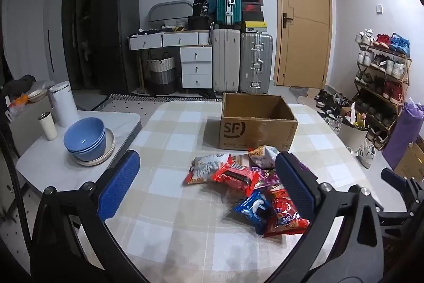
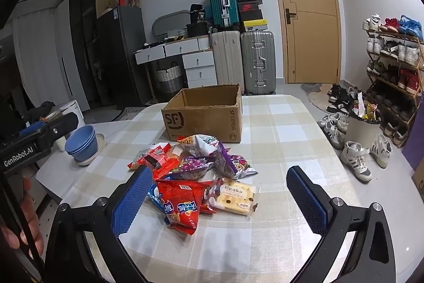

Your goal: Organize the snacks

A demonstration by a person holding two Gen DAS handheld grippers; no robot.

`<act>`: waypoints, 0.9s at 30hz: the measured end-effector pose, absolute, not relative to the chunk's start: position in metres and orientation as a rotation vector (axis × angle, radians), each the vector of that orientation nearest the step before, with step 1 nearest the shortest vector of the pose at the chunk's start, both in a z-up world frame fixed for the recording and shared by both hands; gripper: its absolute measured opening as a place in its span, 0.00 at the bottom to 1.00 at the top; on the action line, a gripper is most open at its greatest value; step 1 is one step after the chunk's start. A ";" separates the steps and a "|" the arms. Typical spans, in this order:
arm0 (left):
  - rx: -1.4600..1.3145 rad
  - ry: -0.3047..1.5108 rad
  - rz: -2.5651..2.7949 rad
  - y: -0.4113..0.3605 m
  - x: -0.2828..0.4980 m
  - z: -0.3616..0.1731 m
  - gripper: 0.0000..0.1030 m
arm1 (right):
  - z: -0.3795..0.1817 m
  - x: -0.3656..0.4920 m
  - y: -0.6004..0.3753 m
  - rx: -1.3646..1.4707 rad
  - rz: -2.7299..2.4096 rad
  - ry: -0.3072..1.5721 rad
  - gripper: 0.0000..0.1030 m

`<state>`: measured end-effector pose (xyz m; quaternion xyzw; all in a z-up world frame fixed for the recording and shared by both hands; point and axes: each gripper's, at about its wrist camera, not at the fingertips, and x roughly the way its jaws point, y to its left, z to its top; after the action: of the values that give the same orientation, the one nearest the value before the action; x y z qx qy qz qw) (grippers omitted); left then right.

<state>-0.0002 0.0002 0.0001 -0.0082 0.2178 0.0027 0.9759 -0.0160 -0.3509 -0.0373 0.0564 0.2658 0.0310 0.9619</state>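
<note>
A pile of snack packets [image 1: 246, 177] lies on the checked tablecloth [image 1: 169, 235], in front of an open cardboard SF box [image 1: 258, 130]. The pile holds red packets [image 2: 180, 206], a blue packet [image 1: 253, 207], purple packets [image 2: 233, 159] and a pale biscuit pack [image 2: 234, 195]. The box also shows in the right wrist view [image 2: 204, 121]; it looks empty. My left gripper [image 1: 209, 187] is open and empty above the pile's near side. My right gripper [image 2: 220, 200] is open and empty, with the biscuit pack and a red packet between its fingers.
Stacked blue bowls [image 1: 86, 138] on a plate, a white kettle [image 1: 63, 102] and a cup [image 1: 47, 125] stand on a side table at the left. Suitcases [image 1: 242, 61], drawers and a door stand behind. A shoe rack [image 2: 392, 65], shoes and a bin [image 2: 363, 126] are at the right.
</note>
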 end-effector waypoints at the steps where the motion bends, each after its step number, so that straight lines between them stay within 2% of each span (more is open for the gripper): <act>1: -0.018 0.443 0.005 0.001 -0.001 0.000 0.99 | -0.035 -0.016 -0.352 0.116 0.064 0.538 1.00; 27: -0.003 0.468 -0.002 0.000 0.000 -0.010 0.99 | -0.040 -0.020 -0.346 0.109 0.069 0.536 1.00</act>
<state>0.0004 -0.0004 -0.0101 -0.0017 0.2317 -0.0009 0.9728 -0.0201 -0.3461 -0.0397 0.0538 0.2644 0.0340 0.9623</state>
